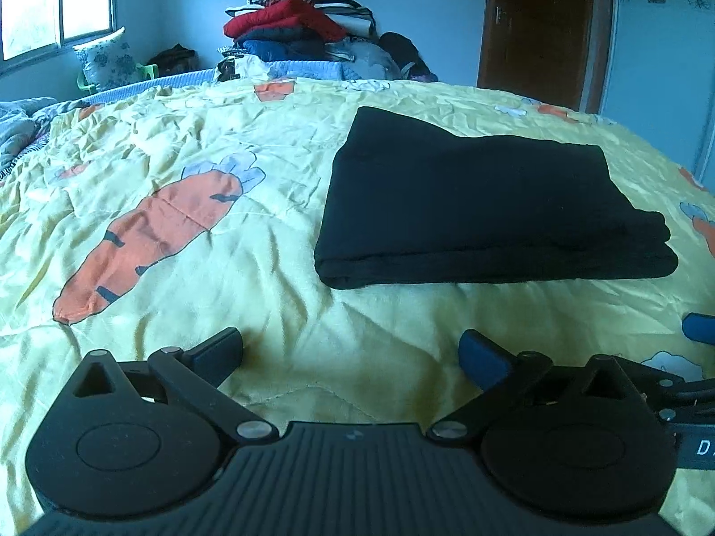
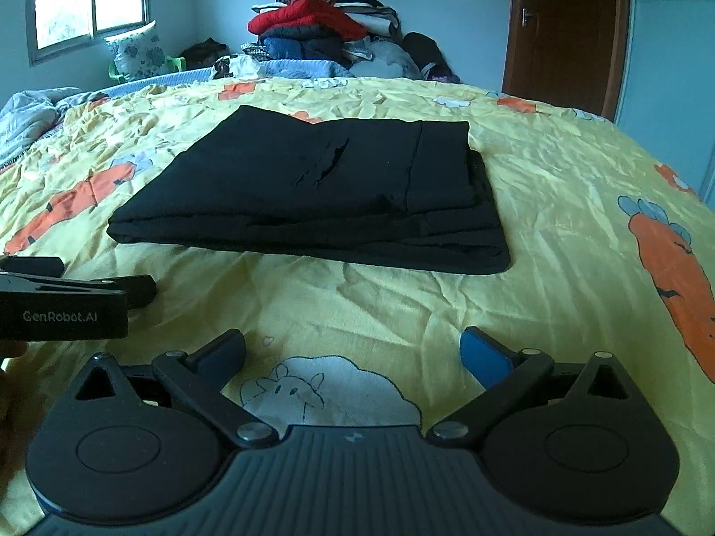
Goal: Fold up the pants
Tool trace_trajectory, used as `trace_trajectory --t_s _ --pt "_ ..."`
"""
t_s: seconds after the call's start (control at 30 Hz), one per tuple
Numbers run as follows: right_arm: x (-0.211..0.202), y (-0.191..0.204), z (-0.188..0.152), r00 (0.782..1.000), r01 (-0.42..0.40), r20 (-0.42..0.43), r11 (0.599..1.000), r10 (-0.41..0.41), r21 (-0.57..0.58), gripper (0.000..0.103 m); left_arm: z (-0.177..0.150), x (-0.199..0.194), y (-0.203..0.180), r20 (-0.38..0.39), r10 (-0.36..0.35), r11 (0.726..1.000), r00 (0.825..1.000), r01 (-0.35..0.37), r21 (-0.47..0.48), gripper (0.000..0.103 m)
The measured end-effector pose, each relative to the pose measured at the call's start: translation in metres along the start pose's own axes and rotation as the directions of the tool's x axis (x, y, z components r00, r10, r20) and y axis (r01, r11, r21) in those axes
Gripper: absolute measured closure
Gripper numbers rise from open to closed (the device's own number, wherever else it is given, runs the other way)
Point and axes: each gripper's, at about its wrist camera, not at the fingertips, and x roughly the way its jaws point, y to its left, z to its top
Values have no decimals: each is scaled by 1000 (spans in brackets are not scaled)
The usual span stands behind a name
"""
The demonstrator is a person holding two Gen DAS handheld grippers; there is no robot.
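Pants folded on the bed, both tools standing off empty

Pants [image 1: 487, 201] in the left wrist view lie as a compact black stack on the yellow bedspread [image 1: 277, 165] with its carrot print, just beyond the left tool [image 1: 351, 348] and a little to its right. That tool has its fingers spread wide and nothing between them; only bare bedspread shows in the gap. The near edge of the stack is a rounded fold, with thinner layers stepping out at the right end. A blue fingertip of the right tool [image 1: 699, 328] pokes in at the right border, nearer than the pants. Beyond the pants, at the far side of the bed, sits a pile of clothes [image 1: 304, 22].

In the right wrist view, the pants [image 2: 313, 187] lie straight ahead of the right tool [image 2: 353, 348], again apart from it. This tool is also spread wide and holds nothing. The top layer looks flat apart from a small crease near its middle, and the lower layers stick out slightly on the right and along the near edge. The left tool [image 2: 67, 295] sits to the left, nearer than the pants and not touching them.

Judging by the neat stack, the folding looks finished or close to it. Any next move would likely be a small tidy: nudging the protruding right-hand layers flush, or smoothing the crease.
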Motion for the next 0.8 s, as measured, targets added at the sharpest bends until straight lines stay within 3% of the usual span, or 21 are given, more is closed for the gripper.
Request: trace_trajectory --t_s 0.8 --pt "1 0 1 1000 29 10 1000 -29 8 0 0 0 1 0 0 1000 1000 0 0 0"
